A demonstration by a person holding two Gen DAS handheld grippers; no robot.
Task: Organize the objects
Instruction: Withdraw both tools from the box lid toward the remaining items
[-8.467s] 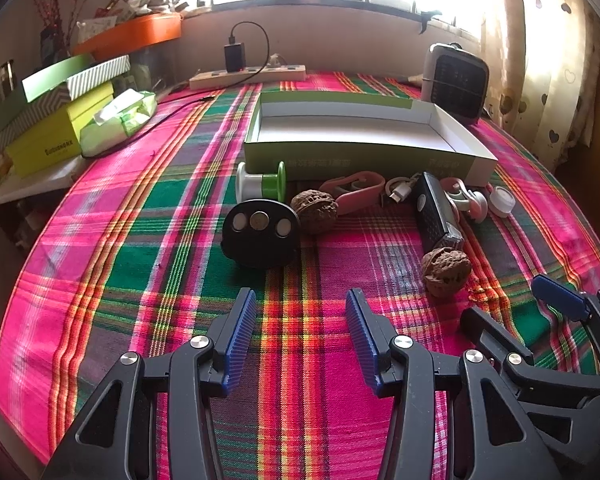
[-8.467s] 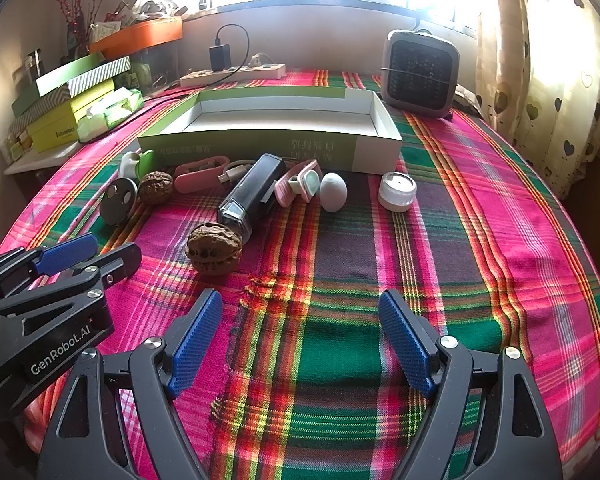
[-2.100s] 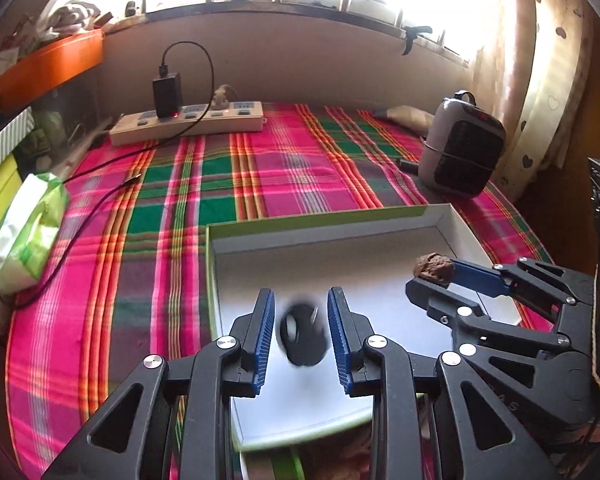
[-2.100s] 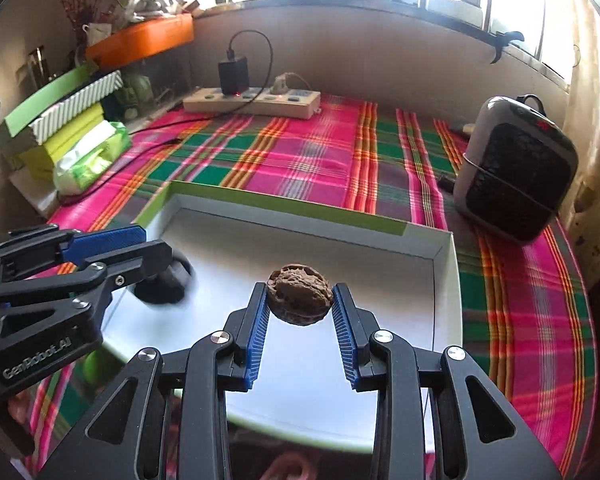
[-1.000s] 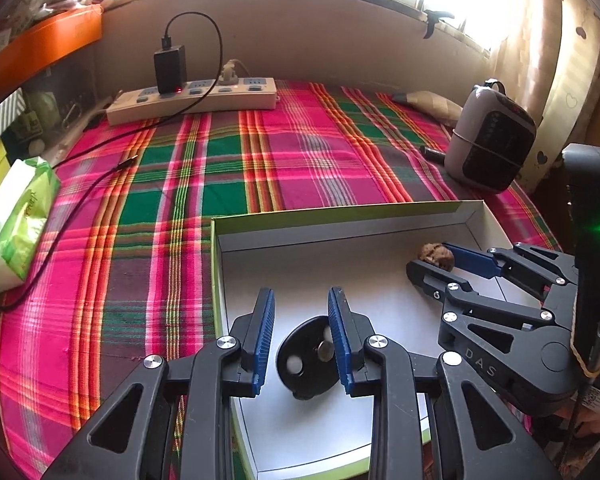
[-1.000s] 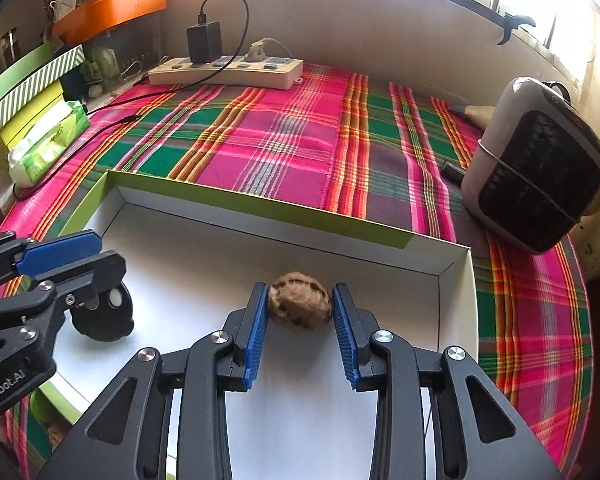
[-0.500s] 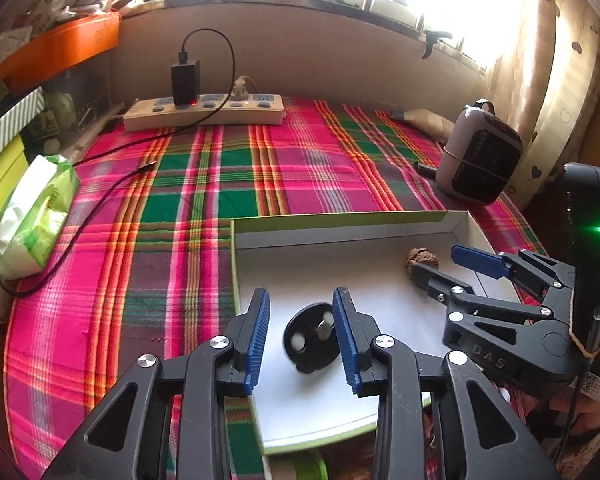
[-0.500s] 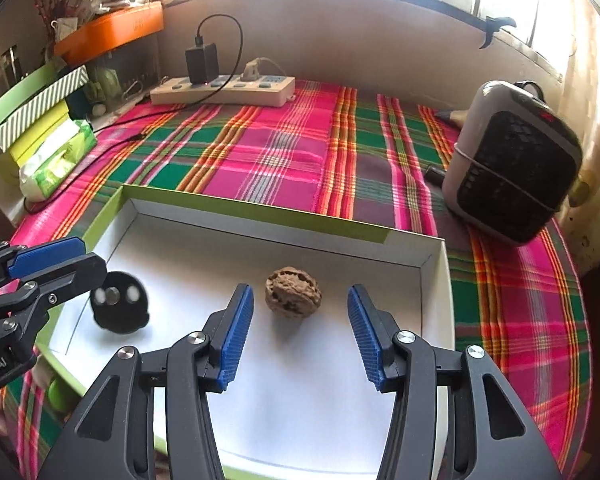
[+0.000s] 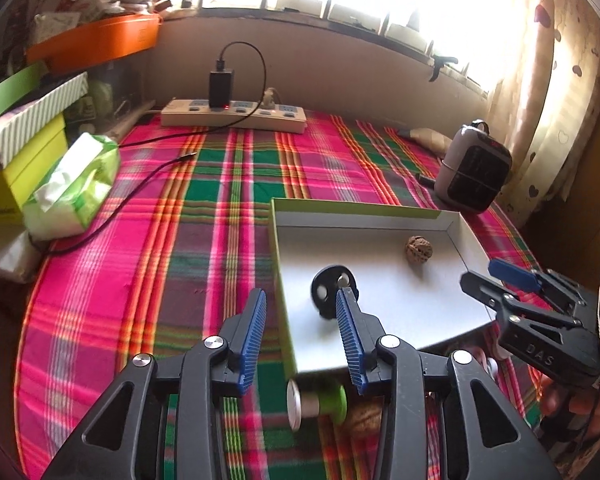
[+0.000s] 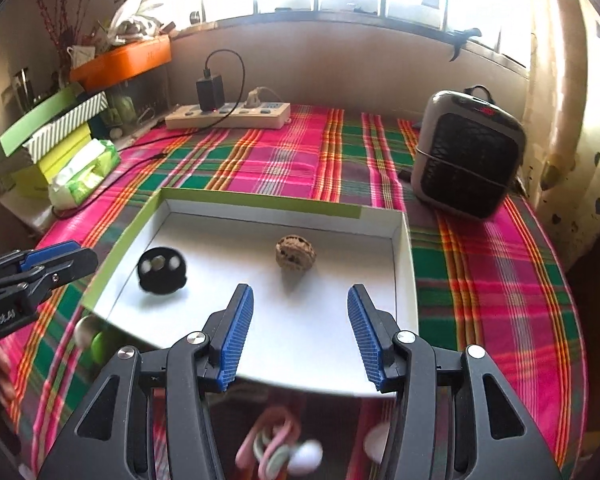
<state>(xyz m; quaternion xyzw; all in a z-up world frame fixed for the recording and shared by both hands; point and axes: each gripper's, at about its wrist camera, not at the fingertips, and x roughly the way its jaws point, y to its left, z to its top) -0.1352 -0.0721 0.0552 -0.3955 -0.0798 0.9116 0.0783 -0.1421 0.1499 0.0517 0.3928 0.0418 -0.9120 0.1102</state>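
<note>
A shallow white box with green sides [image 9: 360,220] [image 10: 260,202] lies on the plaid cloth. Inside it lie a black round disc with silver studs [image 9: 330,290] [image 10: 162,270] and a walnut [image 9: 418,250] [image 10: 295,256]. My left gripper [image 9: 302,330] is open and empty, above the box's near left corner. My right gripper [image 10: 300,332] is open and empty, above the box's near edge, the walnut ahead of it. A green and white spool [image 9: 318,402] [image 10: 90,338], another walnut [image 9: 366,418] and pink clips [image 10: 276,440] lie on the cloth in front of the box.
A small grey heater [image 9: 474,176] [image 10: 468,160] stands right of the box. A power strip with a charger [image 9: 232,114] [image 10: 228,114] lies at the back wall. Stacked boxes and a tissue pack [image 9: 72,188] [image 10: 84,172] sit at the left.
Both grippers have opened wider and pulled back and up from the box. The disc and the walnut, let go a second ago, stay in the box. The left gripper moved left.
</note>
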